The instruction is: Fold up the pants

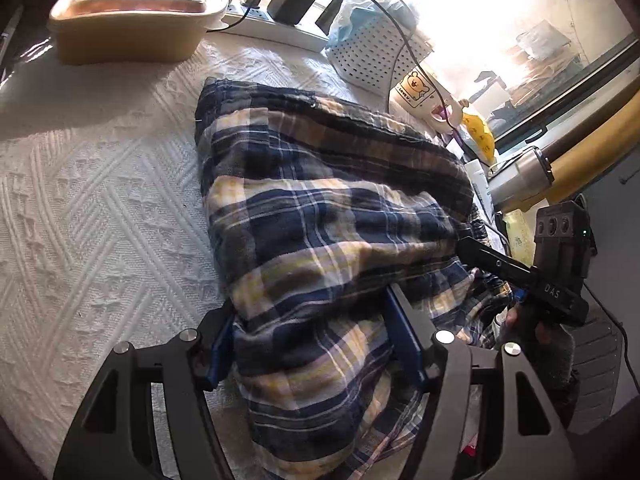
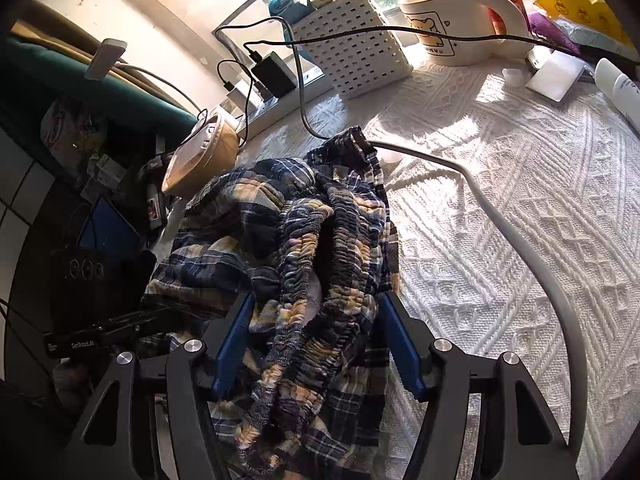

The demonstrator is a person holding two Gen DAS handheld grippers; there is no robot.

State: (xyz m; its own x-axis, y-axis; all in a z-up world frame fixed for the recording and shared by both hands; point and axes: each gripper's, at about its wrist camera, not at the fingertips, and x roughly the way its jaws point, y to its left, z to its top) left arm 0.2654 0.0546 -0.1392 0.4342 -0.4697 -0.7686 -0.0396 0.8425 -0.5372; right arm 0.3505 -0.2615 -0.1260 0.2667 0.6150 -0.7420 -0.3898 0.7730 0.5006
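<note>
Plaid pants [image 1: 320, 216] are lying bunched on the white knitted cloth [image 1: 100, 200], filling both views' centres. My left gripper [image 1: 316, 344] and right gripper [image 2: 316, 340] are spreading wide around fabric. At eleven o'clock, a lidded beige container [image 1: 136, 12]; contents unclear.

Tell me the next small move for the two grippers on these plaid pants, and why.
Probably shut the right gripper on the bunched elastic waistband. Its jaws are open with the band lying loose between them. The left gripper also straddles the blue and yellow plaid pants with jaws apart, so nothing looks pinched yet. The pants lie in a rumpled heap on the white knitted cloth.
</note>
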